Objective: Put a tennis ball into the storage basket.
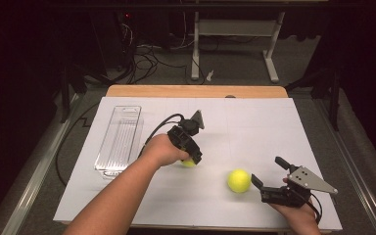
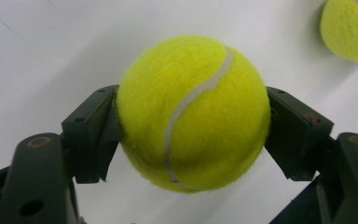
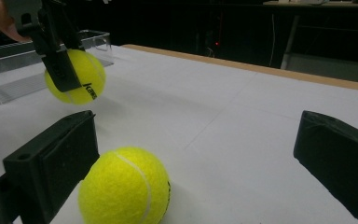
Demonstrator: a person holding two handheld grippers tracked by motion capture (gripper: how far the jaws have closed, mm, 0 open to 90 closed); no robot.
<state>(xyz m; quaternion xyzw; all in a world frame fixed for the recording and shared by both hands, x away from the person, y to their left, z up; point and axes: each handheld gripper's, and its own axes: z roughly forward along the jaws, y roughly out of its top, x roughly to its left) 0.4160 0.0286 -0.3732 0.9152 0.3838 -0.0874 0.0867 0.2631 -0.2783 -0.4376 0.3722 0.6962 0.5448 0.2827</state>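
- High view, far left: a clear plastic tray (image 1: 119, 139) lies lengthwise on the white table sheet (image 1: 254, 122), well apart from both balls.
- Just right of the tray, the person's left forearm comes up from the bottom edge, and the left gripper (image 1: 192, 160) points down and to the right near the middle of the sheet. Its jaws are clamped on a tennis ball (image 1: 189, 163), of which only a sliver of yellow peeks out below the black body.
- In the left gripper view that held ball (image 2: 193, 114) sits squarely between the two black jaws, one pad pressing each side, its white seam curving down the front. White sheet shows beneath it, and the ball looks clear of the surface.
- Further right in the high view, a second tennis ball (image 1: 239, 180) rests on the sheet, near the held one but not touching it.
- Just right of that ball, the right gripper (image 1: 267, 172) lies low in the person's right hand, jaws spread wide and aimed leftwards at it.
- In the right gripper view the second ball (image 3: 124, 186) sits beside the left-hand jaw, with the other jaw well apart; nothing is pinched. The left gripper with its ball (image 3: 76, 77) hangs beyond, in front of the tray (image 3: 14, 70).
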